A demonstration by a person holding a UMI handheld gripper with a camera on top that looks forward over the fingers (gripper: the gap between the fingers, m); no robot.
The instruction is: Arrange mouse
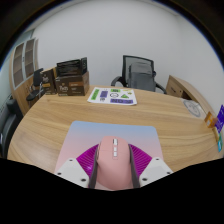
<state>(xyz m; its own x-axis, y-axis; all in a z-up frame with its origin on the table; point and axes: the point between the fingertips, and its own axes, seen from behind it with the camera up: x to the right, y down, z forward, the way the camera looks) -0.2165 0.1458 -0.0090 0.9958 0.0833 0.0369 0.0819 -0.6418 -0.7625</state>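
Observation:
A pink computer mouse [113, 162] sits between my two fingers, its front end with the scroll wheel pointing away from me. My gripper [112, 168] is shut on the mouse, the magenta pads [88, 160] pressing both of its sides. The mouse is over the near part of a light mouse mat [95, 133], pale blue and pink, that lies on the wooden table [50, 125]. I cannot tell whether the mouse rests on the mat or hangs just above it.
A white sheet with green print [111, 96] lies at the table's far side. A black box device [71, 75] stands at the far left. A grey office chair [142, 72] stands behind the table. A colourful item [219, 125] lies at the right edge.

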